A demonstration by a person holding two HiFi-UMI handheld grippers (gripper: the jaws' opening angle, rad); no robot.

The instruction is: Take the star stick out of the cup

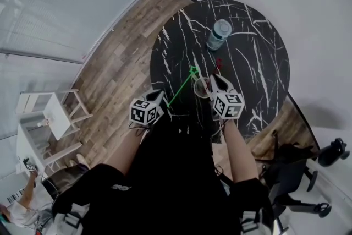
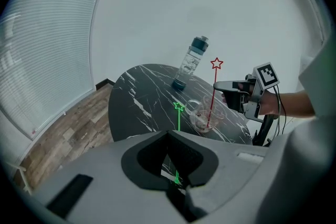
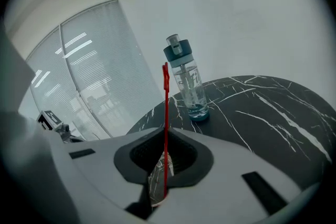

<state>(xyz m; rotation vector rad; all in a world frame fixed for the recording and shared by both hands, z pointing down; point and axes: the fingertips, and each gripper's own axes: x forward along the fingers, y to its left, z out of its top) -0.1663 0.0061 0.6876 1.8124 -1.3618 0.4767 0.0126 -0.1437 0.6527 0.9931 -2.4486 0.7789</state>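
A clear cup point(image 1: 202, 87) point(image 2: 203, 116) stands near the middle of the round black marble table point(image 1: 258, 63). A red star stick point(image 2: 213, 93) point(image 3: 166, 128) rises from it. My right gripper point(image 1: 216, 79) point(image 3: 164, 198) is beside the cup's rim, shut on that red stick partway up its shaft. The cup shows blurred just below the jaws in the right gripper view. My left gripper point(image 1: 165, 103) point(image 2: 177, 181) is at the table's near left edge, shut on a green star stick point(image 1: 181, 87) point(image 2: 178, 123). The green stick is outside the cup, its star pointing towards it.
A clear water bottle with a teal cap point(image 1: 219, 34) point(image 2: 190, 63) point(image 3: 187, 84) stands on the table beyond the cup. Wood floor point(image 1: 118, 74) lies to the left, with white shelving point(image 1: 47, 118) and a window blind. A black office chair point(image 1: 300, 173) sits at the right.
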